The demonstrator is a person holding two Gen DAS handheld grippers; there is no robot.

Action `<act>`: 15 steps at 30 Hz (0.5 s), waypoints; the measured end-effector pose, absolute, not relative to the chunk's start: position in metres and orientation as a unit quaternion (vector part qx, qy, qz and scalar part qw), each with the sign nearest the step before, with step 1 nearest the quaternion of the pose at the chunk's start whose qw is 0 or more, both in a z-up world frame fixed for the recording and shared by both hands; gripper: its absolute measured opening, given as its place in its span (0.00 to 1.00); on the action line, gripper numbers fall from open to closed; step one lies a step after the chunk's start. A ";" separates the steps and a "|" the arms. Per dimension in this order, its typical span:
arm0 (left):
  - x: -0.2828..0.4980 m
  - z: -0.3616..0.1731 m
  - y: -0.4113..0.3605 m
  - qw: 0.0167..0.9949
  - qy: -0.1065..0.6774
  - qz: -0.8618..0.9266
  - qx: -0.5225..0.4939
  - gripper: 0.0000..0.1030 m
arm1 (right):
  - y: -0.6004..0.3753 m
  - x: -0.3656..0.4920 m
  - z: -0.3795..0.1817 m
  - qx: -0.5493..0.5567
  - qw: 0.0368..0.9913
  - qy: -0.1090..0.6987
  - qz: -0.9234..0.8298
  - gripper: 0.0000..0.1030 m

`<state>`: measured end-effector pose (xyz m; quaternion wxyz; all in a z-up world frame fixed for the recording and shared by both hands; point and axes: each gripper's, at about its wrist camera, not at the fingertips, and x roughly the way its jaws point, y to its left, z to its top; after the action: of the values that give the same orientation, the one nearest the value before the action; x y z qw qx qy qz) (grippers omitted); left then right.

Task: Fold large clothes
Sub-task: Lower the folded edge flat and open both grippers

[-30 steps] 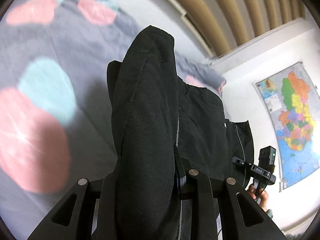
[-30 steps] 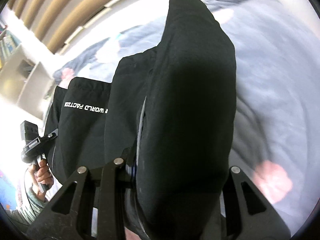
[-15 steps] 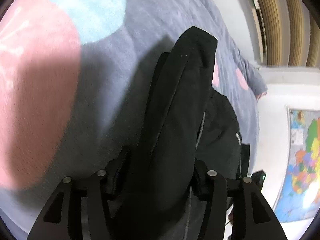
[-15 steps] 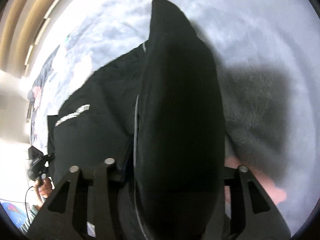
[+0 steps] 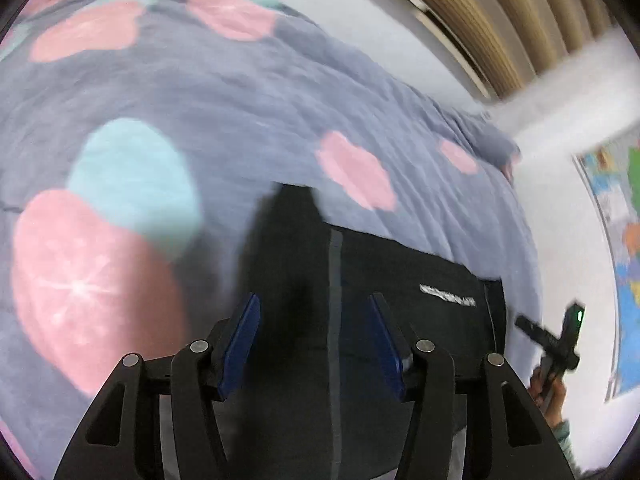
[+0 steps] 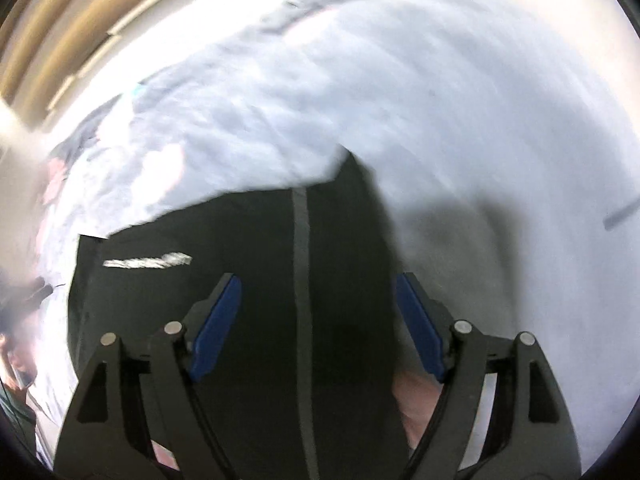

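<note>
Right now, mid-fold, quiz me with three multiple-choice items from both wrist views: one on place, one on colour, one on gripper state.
1. Where does the black garment lie?
A. on the grey blanket with pink and teal patches
B. on a wooden floor
C. on a chair

2. What colour are the gripper pads?
A. red
B. blue
C. white

3. How are the left gripper and right gripper set?
A. both clamped on cloth
B. only the left open
C. both open, having just been opening

Answers: 1 A, blanket surrounds the garment; 2 B, blue strips line the fingers; 3 C, no pad presses on the cloth lying flat below.
</note>
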<state>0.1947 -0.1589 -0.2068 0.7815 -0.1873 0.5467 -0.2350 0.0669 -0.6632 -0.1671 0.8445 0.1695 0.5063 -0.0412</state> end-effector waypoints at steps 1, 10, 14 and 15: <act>0.194 -0.212 -0.170 0.779 0.554 -0.239 -0.171 0.56 | -0.658 0.072 -0.175 0.164 0.839 0.517 -0.034 0.74; 0.171 -0.261 -0.232 0.776 0.599 -0.196 -0.030 0.54 | -0.657 0.071 -0.222 0.141 0.806 0.571 -0.069 0.73; 0.156 -0.219 -0.235 0.801 0.563 -0.204 -0.004 0.54 | -0.630 0.047 -0.172 0.079 0.836 0.538 -0.079 0.74; 0.150 -0.205 -0.235 0.808 0.551 -0.208 -0.002 0.54 | -0.622 0.038 -0.159 0.064 0.842 0.529 -0.080 0.74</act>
<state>0.1501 -0.2349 -0.2047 0.8083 -0.0022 0.5507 -0.2084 0.0377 -0.6216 -0.1588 0.8424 0.0644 0.5288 -0.0804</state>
